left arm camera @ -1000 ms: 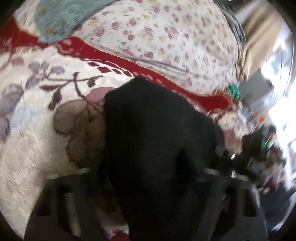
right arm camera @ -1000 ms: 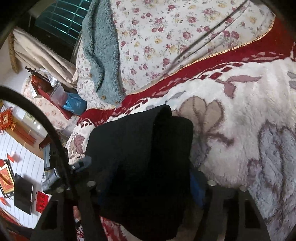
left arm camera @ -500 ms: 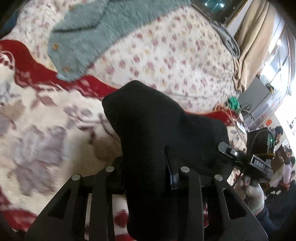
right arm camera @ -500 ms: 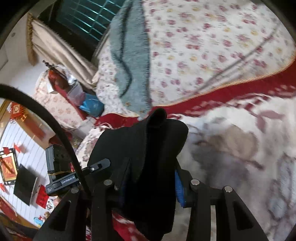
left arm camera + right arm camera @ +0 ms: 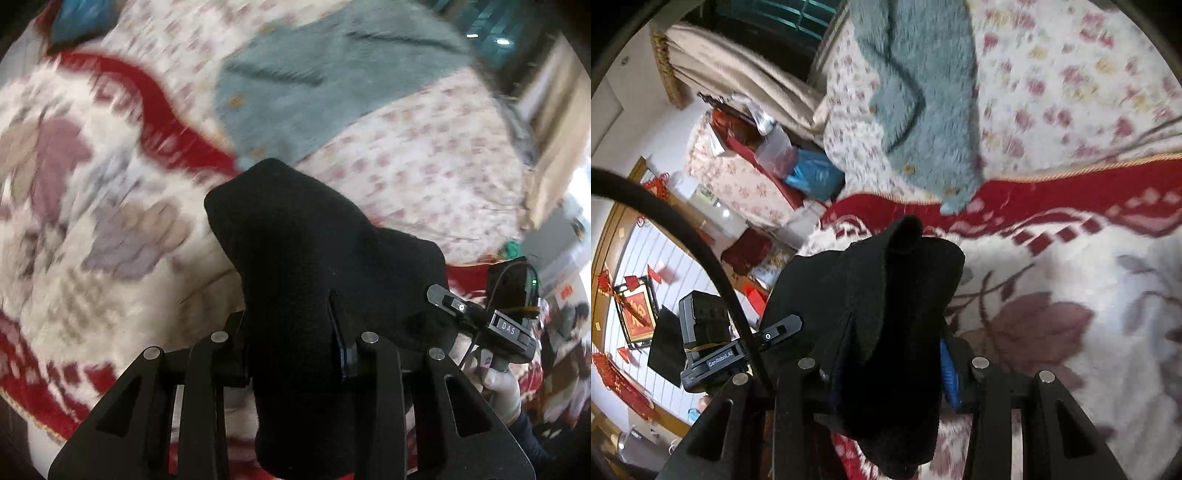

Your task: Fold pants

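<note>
A teal fleece garment (image 5: 325,81) is being seen lying on the floral quilt (image 5: 436,155) beyond the red border of the plush blanket (image 5: 74,258), with its lower corner reaching that border just behind the pants. The black pants (image 5: 314,280) are being held bunched above the blanket, clamped by the left gripper (image 5: 291,354) and, at the other end, by the right gripper (image 5: 886,373). Open blanket is being left to either side; the bed's edge and cluttered furniture (image 5: 764,147) are being shown beyond the left gripper's side. Compared with a second ago, the pants are being carried further toward the teal garment and gathered more tightly.
</note>
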{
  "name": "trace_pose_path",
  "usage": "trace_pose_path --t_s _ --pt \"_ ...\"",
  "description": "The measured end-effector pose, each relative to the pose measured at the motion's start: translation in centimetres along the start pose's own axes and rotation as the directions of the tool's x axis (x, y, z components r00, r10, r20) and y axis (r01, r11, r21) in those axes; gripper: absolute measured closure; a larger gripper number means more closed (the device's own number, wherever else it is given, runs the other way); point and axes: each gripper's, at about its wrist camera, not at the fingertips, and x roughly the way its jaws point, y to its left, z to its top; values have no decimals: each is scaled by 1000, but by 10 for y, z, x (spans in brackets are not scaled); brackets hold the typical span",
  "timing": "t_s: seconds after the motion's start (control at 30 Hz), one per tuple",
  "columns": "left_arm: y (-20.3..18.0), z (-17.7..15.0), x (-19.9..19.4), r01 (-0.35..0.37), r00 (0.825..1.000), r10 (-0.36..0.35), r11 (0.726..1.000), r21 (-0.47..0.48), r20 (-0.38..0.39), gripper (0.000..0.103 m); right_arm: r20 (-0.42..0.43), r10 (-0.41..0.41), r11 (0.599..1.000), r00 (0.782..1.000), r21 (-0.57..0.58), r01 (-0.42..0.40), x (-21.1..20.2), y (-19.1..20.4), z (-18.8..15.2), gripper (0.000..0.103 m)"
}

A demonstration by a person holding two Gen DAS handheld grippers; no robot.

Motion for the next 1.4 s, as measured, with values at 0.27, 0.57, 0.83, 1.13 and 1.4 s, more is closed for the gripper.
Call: trace_pose_path --t_s 0.27,0.57,0.83,1.13,1.4 --pt "43 -16 7 -151 988 149 984 -95 -30 38 -41 -336 931 941 -162 326 25 12 -5 46" --pt "9 -18 -20 -264 961 263 964 -1 89 39 13 -270 915 963 -307 261 5 71 -3 46" --pt "-20 -25 -27 -328 936 320 944 34 145 39 11 -277 902 961 -342 264 25 94 -22 46" --pt "-50 -42 -25 -389 910 369 918 77 191 39 33 -289 899 957 -334 283 25 100 -39 46" --pt "-63 -55 -31 -404 901 379 910 90 211 39 47 -280 905 959 -321 280 14 100 -46 46"
